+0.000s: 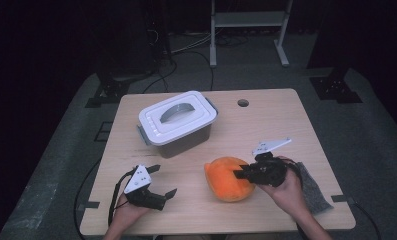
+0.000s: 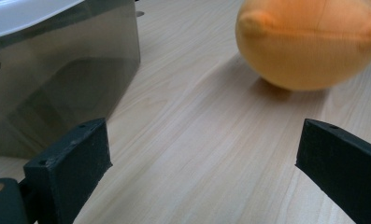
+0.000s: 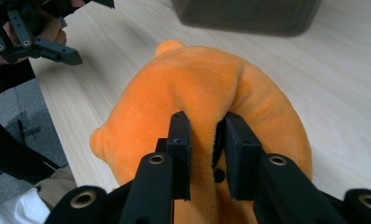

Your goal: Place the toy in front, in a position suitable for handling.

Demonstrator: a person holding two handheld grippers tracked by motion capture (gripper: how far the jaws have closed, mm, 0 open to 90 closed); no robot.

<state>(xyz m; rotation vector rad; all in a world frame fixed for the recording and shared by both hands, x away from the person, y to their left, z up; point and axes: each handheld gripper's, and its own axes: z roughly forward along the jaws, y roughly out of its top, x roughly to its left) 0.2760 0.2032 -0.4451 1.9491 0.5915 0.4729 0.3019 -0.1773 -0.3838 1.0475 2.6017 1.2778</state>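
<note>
An orange plush toy [image 1: 228, 177] lies on the wooden table [image 1: 266, 125], near its front edge and a little right of centre. My right gripper [image 1: 239, 172] is shut on it: in the right gripper view both black jaws pinch a fold of the plush toy [image 3: 206, 93], with my right gripper [image 3: 206, 140] coming at it from the right. My left gripper [image 1: 164, 181] rests near the front left of the table, open, with nothing between its fingers. In the left gripper view the plush toy [image 2: 309, 42] sits ahead and to the right of my left gripper [image 2: 204, 154].
A grey storage box with a white handled lid [image 1: 177, 116] stands at the back left of the table; its wall [image 2: 57, 79] is close on the left in the left gripper view. A grey cloth [image 1: 313, 187] lies by the right hand. A round hole [image 1: 243, 103] marks the tabletop's far side.
</note>
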